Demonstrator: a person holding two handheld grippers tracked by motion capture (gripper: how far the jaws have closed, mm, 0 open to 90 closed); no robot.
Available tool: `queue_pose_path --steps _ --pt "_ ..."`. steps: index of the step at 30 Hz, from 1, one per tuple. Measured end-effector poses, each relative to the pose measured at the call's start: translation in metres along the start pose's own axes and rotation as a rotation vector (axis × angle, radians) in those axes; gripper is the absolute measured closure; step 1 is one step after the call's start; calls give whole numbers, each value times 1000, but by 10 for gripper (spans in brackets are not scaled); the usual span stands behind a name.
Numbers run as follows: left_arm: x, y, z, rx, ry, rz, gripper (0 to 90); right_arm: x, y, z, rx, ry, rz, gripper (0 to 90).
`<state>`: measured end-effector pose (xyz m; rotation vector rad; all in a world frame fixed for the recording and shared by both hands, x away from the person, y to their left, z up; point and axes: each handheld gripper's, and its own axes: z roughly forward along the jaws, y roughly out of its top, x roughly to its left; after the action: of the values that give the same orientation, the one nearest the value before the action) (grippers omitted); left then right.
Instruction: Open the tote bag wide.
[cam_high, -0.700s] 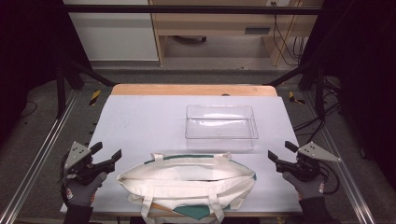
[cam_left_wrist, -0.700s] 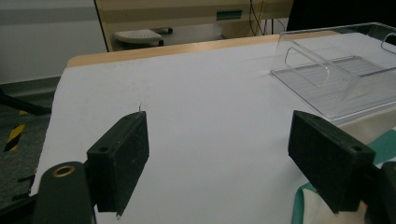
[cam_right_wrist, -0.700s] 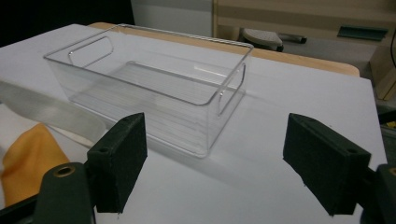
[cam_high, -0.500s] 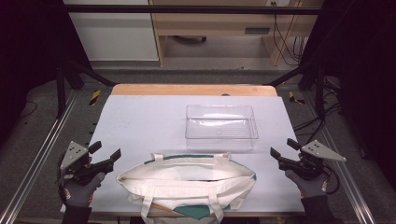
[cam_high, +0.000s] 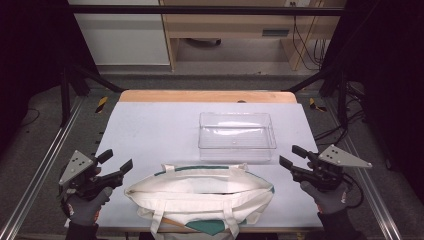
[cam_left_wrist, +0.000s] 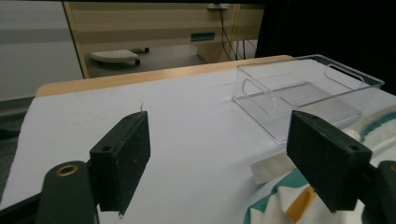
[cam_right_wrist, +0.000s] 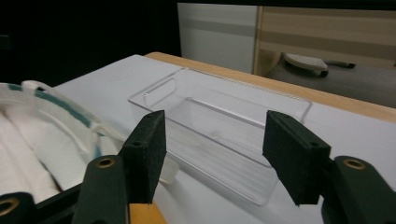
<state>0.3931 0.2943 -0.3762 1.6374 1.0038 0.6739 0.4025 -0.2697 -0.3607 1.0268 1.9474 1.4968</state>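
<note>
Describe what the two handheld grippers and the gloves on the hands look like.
Both the left gripper and the right gripper are black, with two blocky rectangular jaws, brass-coloured eyelets near the jaw bases and a grey three-cornered plate on top. A dark cable trails from the right one. The hands wear grey gloves with red marks.

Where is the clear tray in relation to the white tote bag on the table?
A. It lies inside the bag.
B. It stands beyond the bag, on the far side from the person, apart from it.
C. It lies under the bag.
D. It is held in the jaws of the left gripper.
B: in the high view the tray rests on the white table past the bag, with a strip of bare table between them.
</note>
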Motion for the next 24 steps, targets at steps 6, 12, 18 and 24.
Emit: queue_pose_path --steps 6,12,18,24 --pt "-17 2 4 40 -44 42 242 24 3 16 57 86 -31 429" --pt "-30 -1 11 85 -69 85 292 33 -1 30 118 156 -14 490" --pt "-39 -7 18 137 -98 125 350 40 1 35 154 174 -51 527" --pt "-40 -16 26 195 -118 135 427 47 5 45 186 195 -77 538"
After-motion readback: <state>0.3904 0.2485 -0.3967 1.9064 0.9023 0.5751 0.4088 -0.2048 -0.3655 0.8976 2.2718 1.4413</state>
